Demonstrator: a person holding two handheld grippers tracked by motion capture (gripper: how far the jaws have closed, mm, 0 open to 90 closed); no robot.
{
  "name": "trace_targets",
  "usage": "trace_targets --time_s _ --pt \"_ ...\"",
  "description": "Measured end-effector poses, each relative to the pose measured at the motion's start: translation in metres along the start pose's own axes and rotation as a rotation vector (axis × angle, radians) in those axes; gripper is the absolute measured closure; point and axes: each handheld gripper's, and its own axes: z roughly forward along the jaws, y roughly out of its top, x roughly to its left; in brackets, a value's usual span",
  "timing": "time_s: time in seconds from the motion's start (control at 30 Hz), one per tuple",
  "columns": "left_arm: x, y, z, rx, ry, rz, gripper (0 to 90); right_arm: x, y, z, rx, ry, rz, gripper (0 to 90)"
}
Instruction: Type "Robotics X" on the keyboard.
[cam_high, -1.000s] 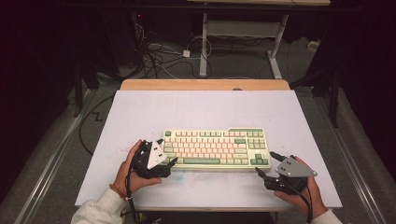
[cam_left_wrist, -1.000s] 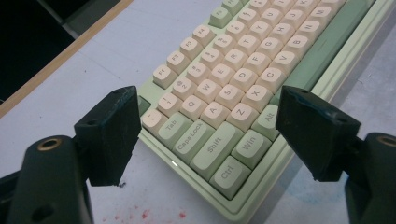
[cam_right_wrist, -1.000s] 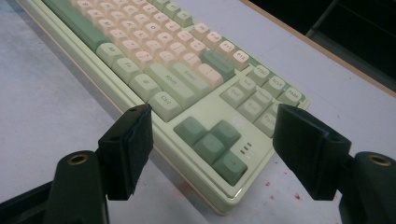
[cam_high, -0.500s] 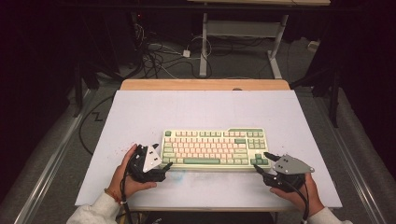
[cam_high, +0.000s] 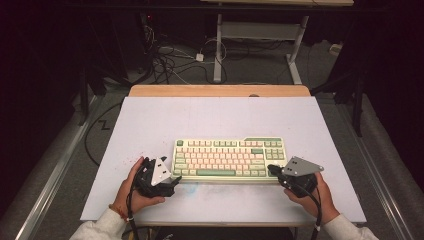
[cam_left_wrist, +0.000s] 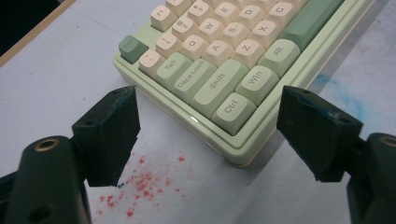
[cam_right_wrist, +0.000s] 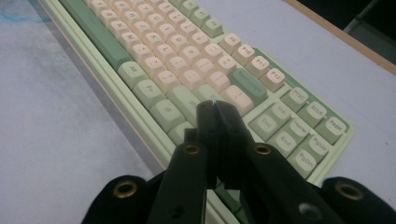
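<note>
A pale green keyboard (cam_high: 229, 159) with cream and green keys lies on the white table top, near its front. My left gripper (cam_high: 174, 179) rests at the keyboard's front left corner. In the left gripper view, its jaws (cam_left_wrist: 210, 100) stand wide open on either side of that corner (cam_left_wrist: 233, 154) without touching it. My right gripper (cam_high: 272, 169) is at the keyboard's front right corner. Its jaws have just been closing and are now pressed together (cam_right_wrist: 215, 108) with nothing between them, hovering over the keys (cam_right_wrist: 187, 100) near the arrow cluster.
The white table cover (cam_high: 210, 120) has red specks (cam_left_wrist: 140, 182) by the left gripper and a blue smear (cam_high: 197, 187) in front of the keyboard. A wooden edge (cam_high: 220, 91) runs along the back. Cables and desk legs (cam_high: 217, 50) lie on the floor beyond.
The right gripper has shifted a little left, toward the keyboard's right front corner, and its jaws have come together. The left hand has stayed about where it was.
</note>
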Motion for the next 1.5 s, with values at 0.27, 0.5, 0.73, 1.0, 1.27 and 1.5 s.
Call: trace_targets --time_s 0.27,0.5,0.73,1.0,1.27,1.5 --pt "-0.001 0.001 0.001 0.0 0.001 -0.002 20.0 -0.004 0.012 0.021 0.033 0.037 -0.016 90.0" --pt "-0.001 0.0 0.004 0.017 -0.013 0.003 20.0 -0.005 0.021 0.037 0.057 0.064 -0.022 90.0" --pt "-0.002 -0.001 0.005 0.028 -0.019 0.007 20.1 -0.001 0.023 0.048 0.085 0.081 -0.033 90.0" --pt "-0.003 0.0 0.005 0.036 -0.028 0.016 20.1 -0.004 0.018 0.051 0.1 0.072 -0.022 90.0" --pt "-0.002 0.0 0.003 0.032 -0.021 0.005 20.1 -0.004 0.014 0.053 0.105 0.068 -0.014 90.0" --pt "0.005 0.001 -0.004 0.025 -0.036 -0.058 32.8 -0.004 0.013 0.052 0.1 0.064 -0.014 90.0"
